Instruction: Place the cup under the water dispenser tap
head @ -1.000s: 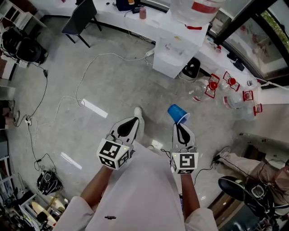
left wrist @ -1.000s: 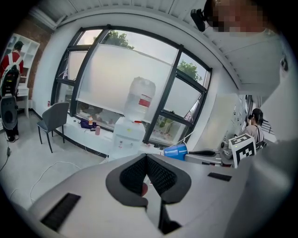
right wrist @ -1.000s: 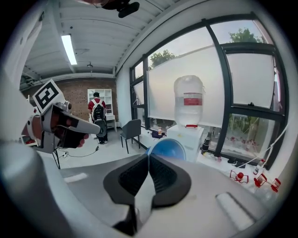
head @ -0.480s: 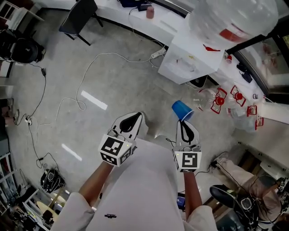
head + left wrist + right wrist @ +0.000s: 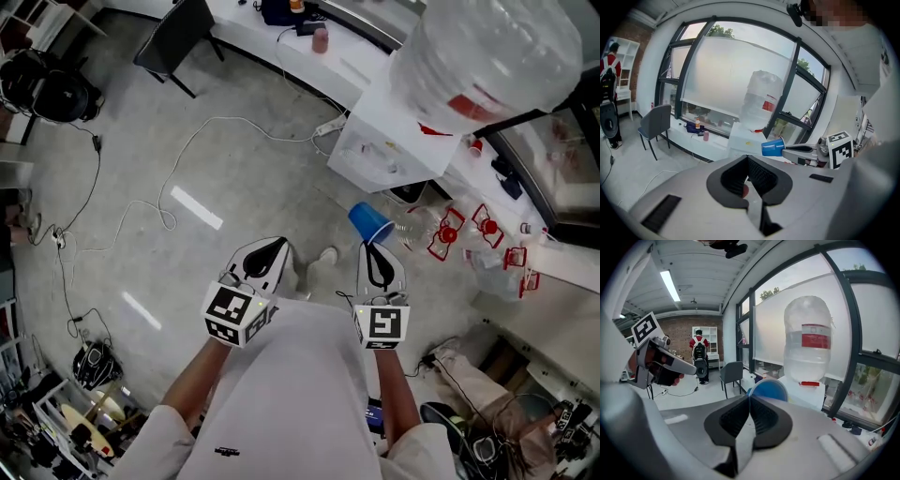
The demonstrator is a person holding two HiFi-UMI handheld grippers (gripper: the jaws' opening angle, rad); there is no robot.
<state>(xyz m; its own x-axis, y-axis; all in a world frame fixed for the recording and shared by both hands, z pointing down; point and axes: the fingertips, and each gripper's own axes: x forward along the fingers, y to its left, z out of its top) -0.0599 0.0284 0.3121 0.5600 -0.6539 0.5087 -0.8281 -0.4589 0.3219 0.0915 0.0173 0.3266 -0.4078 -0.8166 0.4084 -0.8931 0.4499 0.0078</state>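
Observation:
My right gripper [image 5: 374, 247] is shut on the rim of a blue cup [image 5: 370, 223], which lies tilted on its side in the air above the floor. In the right gripper view the cup [image 5: 769, 388] sticks up just past the closed jaws [image 5: 749, 399]. Ahead stands the white water dispenser [image 5: 392, 150] with a big clear bottle [image 5: 487, 56] on top; its taps are not visible. My left gripper [image 5: 277, 247] hangs beside the right one, shut and empty [image 5: 747, 158]. From the left gripper view, the cup [image 5: 772, 148] shows to the right, in front of the dispenser [image 5: 744, 138].
Empty bottles with red handles [image 5: 452, 228] lie on the floor right of the dispenser. A white counter [image 5: 281, 47] runs behind it, with a dark chair [image 5: 173, 37] at its left. Cables [image 5: 178, 159] trail over the floor. A person with a backpack [image 5: 699, 352] stands far off.
Both grippers, the right one carrying the cup, have travelled toward the dispenser, which now stands closer and larger in the head view. The grip on the cup is unchanged.

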